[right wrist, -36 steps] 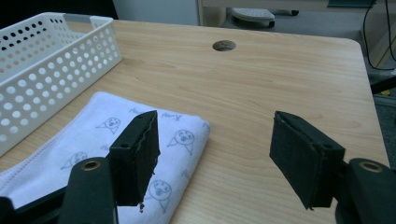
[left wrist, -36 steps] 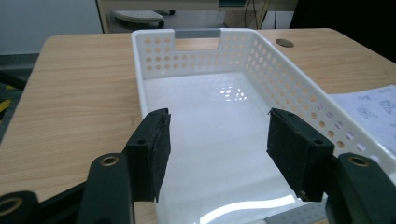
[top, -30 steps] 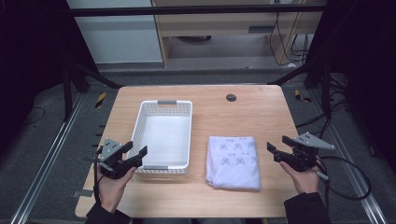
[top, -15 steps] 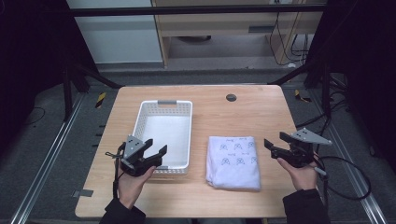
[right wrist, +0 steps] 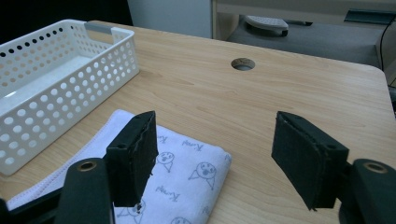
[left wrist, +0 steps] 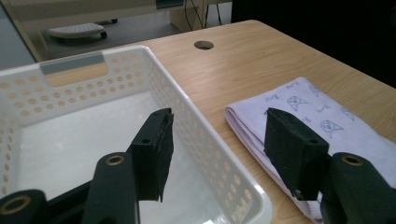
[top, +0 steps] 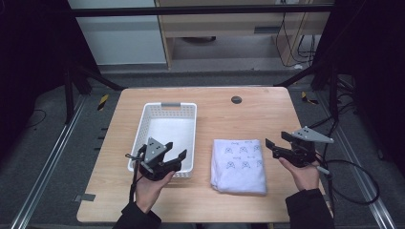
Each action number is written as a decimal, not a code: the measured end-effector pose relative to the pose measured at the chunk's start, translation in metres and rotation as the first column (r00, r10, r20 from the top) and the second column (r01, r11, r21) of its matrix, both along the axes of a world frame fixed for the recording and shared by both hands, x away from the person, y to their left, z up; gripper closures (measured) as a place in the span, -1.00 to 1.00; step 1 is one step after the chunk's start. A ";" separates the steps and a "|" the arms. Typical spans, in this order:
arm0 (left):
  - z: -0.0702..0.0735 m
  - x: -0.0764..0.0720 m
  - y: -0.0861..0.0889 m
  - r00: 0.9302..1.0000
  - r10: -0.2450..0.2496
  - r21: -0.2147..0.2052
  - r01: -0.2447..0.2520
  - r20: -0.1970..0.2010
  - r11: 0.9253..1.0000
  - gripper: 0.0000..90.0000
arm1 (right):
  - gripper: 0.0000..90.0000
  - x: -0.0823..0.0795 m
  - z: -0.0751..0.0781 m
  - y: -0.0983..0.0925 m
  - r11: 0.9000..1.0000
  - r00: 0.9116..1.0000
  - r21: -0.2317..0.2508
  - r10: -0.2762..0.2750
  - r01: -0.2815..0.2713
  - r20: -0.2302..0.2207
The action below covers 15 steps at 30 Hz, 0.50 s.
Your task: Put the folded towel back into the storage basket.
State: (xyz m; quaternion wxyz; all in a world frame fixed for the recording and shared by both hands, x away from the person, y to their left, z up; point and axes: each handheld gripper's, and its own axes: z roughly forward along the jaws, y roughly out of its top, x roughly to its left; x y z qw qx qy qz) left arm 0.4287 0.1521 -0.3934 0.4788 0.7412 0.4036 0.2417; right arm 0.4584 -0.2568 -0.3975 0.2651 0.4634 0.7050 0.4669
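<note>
Light wooden rectangular table (top: 248, 114), round cable hole (top: 236, 99) near the far edge, centre-right. Rest of the far half is bare, plenty of room to move there.

White perforated plastic basket (top: 165, 107), empty, sits left of centre, long axis running near to far, grey handle strip on its far wall. Rigid walls, so keep the jaws off them.

Folded pale lilac cloth with small printed faces (top: 240, 162) lies flat toward the near edge, right of centre, just beside the basket but apart from it. Judging by looks: light, soft, limp, will sag and may unfold if lifted by one point. Best hold is likely the stacked folded edge facing the basket, or two corners, one per gripper. Nothing fragile, not slippery.

Left gripper (top: 174, 154) hovers over the basket's near right corner, jaws wide, nothing between them, pointed across at the cloth.

Right gripper (top: 277, 140) hangs over bare wood by the right edge, just off the cloth's right side, jaws spread wide, empty.

Narrow gap between cloth and basket; open wood on the cloth's right and far sides.
</note>
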 end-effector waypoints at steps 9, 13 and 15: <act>-0.002 -0.002 -0.024 0.999 -0.045 0.020 0.045 -0.004 0.999 -0.06 | -0.31 0.003 -0.002 0.002 1.000 1.000 0.003 0.009 -0.009 -0.009; -0.004 -0.003 -0.035 0.998 -0.066 0.033 0.066 -0.008 0.997 -0.06 | -0.31 0.004 -0.003 0.003 1.000 1.000 0.000 0.008 -0.008 -0.012; -0.005 -0.004 -0.038 0.997 -0.071 0.036 0.071 -0.009 0.997 -0.06 | -0.31 0.004 -0.003 0.003 1.000 1.000 -0.004 0.011 -0.011 -0.015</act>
